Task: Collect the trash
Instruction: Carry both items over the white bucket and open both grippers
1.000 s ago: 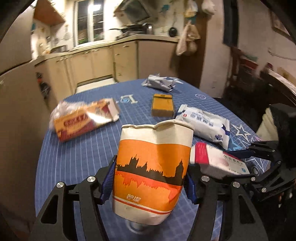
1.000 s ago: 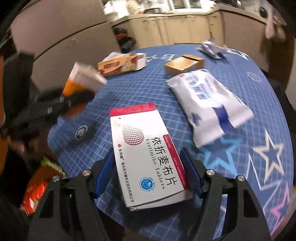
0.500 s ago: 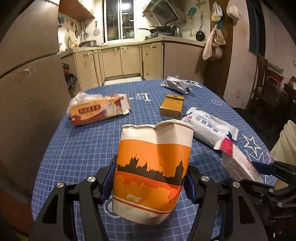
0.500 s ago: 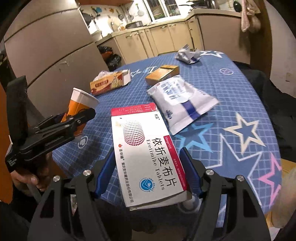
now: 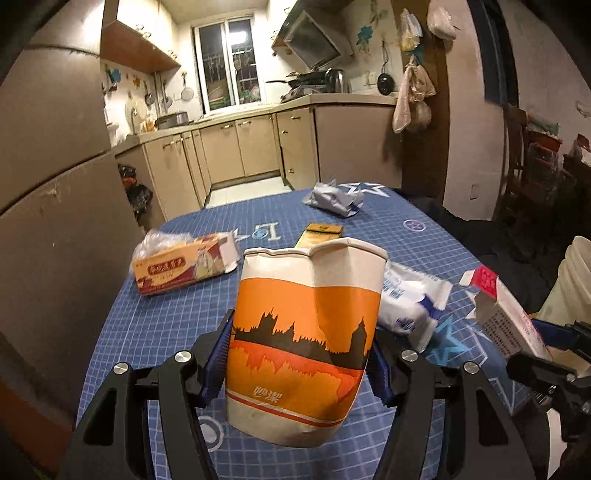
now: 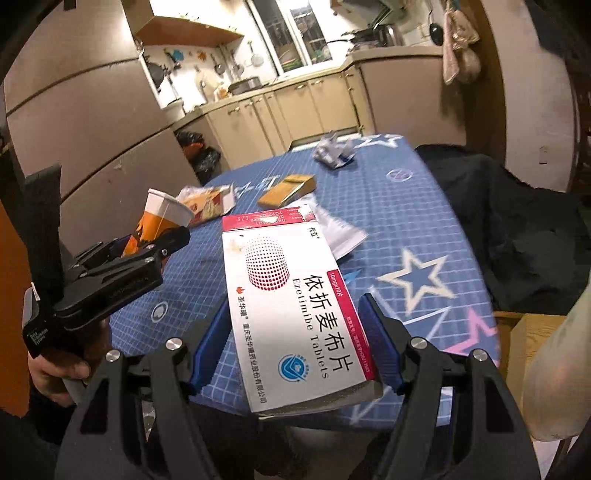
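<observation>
Lift-off completed: left gripper (image 5: 301,363) clamps the paper cup (image 5: 306,332), right gripper (image 6: 295,347) the tablet box (image 6: 291,306), both now raised clear of the worktop (image 6: 399,206), ready for disposal.

Dim, warm yellowish indoor light in both views. Brightest spot: the white-framed kitchen window (image 5: 231,64), blown out in the left view, also glaring in the right (image 6: 295,35). Strong fisheye bending; black vignette at corners. The orange-and-white crumpled paper cup (image 5: 306,343) is sharp up close. The blue grid-patterned bench cover (image 6: 399,206) smears at its right edge. Far cabinets soft and grainy. The white-and-red tablet box (image 6: 295,314) is evenly lit, its print legible.
</observation>
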`<state>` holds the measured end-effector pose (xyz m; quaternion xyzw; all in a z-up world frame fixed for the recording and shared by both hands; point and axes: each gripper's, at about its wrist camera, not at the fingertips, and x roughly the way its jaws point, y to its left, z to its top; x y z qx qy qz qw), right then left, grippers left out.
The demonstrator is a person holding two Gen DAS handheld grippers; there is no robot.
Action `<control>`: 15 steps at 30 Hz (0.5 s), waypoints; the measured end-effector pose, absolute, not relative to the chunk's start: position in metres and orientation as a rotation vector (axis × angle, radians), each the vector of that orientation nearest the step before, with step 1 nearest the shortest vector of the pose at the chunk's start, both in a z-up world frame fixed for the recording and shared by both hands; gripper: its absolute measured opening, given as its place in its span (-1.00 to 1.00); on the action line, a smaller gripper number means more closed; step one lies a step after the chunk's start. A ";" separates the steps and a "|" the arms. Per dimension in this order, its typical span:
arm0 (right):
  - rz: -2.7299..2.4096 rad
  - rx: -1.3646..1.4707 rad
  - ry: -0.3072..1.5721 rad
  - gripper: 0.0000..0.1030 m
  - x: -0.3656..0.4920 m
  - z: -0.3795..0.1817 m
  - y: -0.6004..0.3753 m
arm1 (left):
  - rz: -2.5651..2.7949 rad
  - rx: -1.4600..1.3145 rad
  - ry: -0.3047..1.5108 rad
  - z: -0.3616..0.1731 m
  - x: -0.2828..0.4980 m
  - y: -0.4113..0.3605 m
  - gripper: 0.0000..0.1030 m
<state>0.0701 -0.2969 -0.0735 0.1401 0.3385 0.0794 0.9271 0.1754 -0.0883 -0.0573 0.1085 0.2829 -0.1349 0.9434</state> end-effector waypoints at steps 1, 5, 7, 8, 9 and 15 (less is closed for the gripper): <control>0.153 0.287 0.685 0.28 0.069 -0.072 -0.300 | -0.279 0.226 0.568 -0.055 0.175 -0.093 0.24; 0.105 0.309 0.646 0.28 0.057 -0.061 -0.322 | -0.316 0.241 0.549 -0.046 0.173 -0.115 0.24; 0.077 0.327 0.631 0.28 0.049 -0.057 -0.335 | -0.337 0.250 0.539 -0.043 0.171 -0.127 0.24; 0.063 0.336 0.623 0.28 0.045 -0.055 -0.342 | -0.352 0.255 0.534 -0.041 0.170 -0.135 0.24; 0.043 0.346 0.610 0.28 0.039 -0.052 -0.352 | -0.364 0.259 0.530 -0.040 0.169 -0.143 0.24; -0.054 0.383 0.553 0.28 0.012 -0.041 -0.391 | -0.461 0.303 0.499 -0.030 0.158 -0.196 0.24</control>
